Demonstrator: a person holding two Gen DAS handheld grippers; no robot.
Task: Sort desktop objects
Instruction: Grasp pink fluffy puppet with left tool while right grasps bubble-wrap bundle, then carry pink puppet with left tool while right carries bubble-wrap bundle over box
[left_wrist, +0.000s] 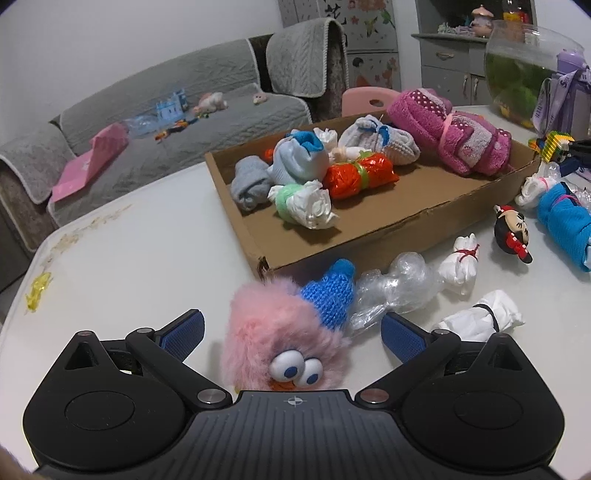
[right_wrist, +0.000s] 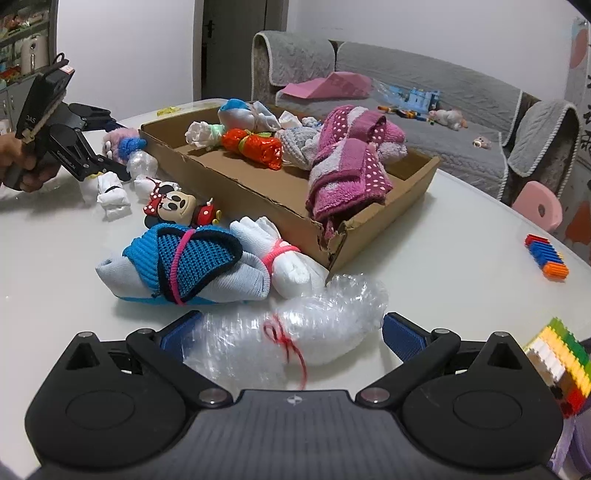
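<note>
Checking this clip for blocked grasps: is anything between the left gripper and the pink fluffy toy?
Nothing visible. The pink fluffy toy already sits between the open fingers of the left gripper, pads not touching it. A clear plastic bundle lies beside the right finger.

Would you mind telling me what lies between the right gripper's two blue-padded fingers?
A clear bubble-wrap bundle tied with red string lies between the open fingers on the white table, seen in the right wrist view.

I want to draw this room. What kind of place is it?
Most likely a living room at home: a grey covered sofa strewn with toys, a fish bowl on the white table, and a decorated cabinet behind.
</note>
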